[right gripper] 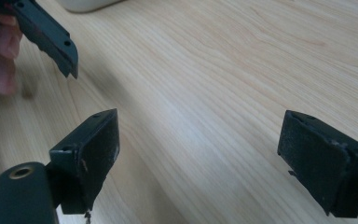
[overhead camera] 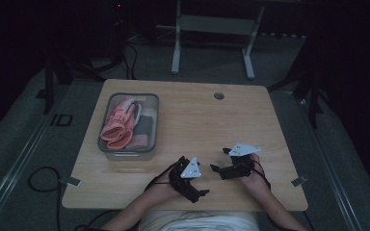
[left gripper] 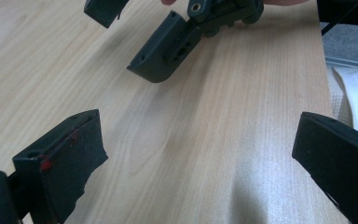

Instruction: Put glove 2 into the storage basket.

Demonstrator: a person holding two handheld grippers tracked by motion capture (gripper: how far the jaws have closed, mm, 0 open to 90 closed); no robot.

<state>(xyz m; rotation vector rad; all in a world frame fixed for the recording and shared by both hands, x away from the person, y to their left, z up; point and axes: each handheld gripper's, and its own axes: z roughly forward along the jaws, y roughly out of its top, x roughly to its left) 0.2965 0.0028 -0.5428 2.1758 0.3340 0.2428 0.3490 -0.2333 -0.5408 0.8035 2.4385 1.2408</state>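
Wooden table (overhead camera: 197, 120) in a dim room holds a grey bin (overhead camera: 105, 142) at its left, with pink gloves (overhead camera: 119, 122) inside. Near the front edge, the left gripper (overhead camera: 203, 185) and right gripper (overhead camera: 220, 161) point toward each other, jaws apart and empty, well away from the gloves.

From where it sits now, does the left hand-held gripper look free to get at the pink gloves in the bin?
Probably yes. The left hand-held gripper is open and empty, the bare table lies between it and the grey bin, and the pink gloves lie on top, uncovered.
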